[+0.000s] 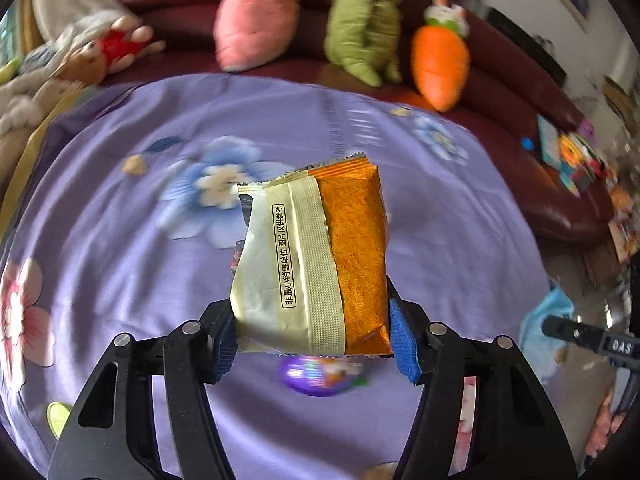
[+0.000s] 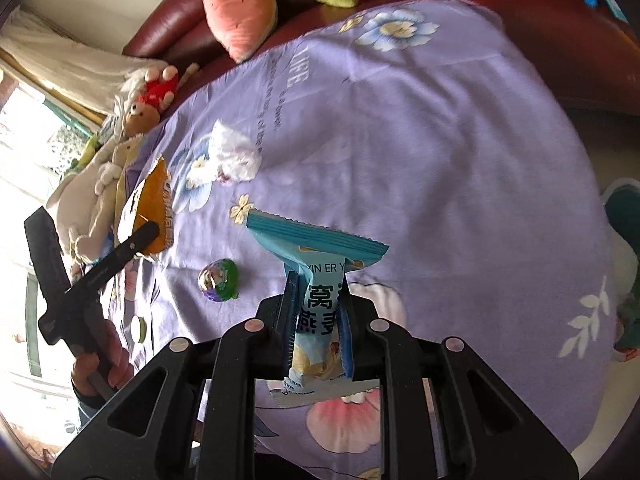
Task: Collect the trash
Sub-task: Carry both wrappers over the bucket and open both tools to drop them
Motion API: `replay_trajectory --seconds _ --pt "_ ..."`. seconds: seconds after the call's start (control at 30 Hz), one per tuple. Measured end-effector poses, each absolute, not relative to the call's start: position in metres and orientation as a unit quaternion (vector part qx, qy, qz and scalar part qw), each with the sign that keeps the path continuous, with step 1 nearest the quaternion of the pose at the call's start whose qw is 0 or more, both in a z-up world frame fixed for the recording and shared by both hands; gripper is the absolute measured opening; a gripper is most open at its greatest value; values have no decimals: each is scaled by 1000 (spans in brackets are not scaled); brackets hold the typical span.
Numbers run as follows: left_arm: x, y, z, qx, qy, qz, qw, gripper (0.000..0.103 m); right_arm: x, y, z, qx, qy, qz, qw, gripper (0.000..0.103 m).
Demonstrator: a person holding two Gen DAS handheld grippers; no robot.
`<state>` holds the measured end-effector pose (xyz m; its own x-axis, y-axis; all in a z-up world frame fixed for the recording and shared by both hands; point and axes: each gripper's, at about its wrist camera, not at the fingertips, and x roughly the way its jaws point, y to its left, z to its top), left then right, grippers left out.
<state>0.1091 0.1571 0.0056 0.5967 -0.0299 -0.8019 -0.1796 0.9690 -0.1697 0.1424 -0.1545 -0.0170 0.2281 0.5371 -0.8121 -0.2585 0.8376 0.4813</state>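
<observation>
A: Nearest the lens on the left, the left tongs [image 1: 310, 336] are clamped on an orange-and-cream wrapper [image 1: 316, 256], gripped near its lower end with the long axis running up and away from the fingers.

B: And the right?

A: The right tongs [image 2: 318, 316] are pinched tight on a blue wrapper [image 2: 318, 280]. Its crimped end fans out above the blue pads [image 2: 290, 312], and the tail hangs below them. Both wrappers are held in the air over the purple floral cloth [image 2: 440, 140].

B: What's left lying there?

A: A purple-and-green foil candy [image 2: 219, 280] and a white crumpled tissue [image 2: 234, 154]. In the right wrist view the candy sits just left of the right tongs and slightly ahead; in the left view it shows directly under the held wrapper, blurred. The tissue lies farther off, beyond the candy.

B: Which hand goes for it?

A: I'd judge neither, until each has dropped its load, as both are full. I can't see a bin in either view. After that, the candy looks close to both hands; it's small and rounded, so it may roll under a careless pinch.

B: How do the wrappers look?

A: Both look crinkled and light, and the orange one is glossy.
</observation>
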Motion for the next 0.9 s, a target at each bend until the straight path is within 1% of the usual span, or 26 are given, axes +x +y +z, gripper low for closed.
replay_trajectory --seconds 0.3,0.53,0.7,0.9 --pt "130 52 14 -75 455 -37 887 63 139 -237 -11 170 540 218 795 17" --pt "149 -52 17 -31 462 -115 879 64 136 -322 -8 229 508 173 812 17" --pt "161 -131 12 9 469 -173 866 64 128 -403 -3 271 475 118 829 17" --pt "175 -208 -3 33 484 -224 845 64 119 -476 -7 298 456 62 836 17"
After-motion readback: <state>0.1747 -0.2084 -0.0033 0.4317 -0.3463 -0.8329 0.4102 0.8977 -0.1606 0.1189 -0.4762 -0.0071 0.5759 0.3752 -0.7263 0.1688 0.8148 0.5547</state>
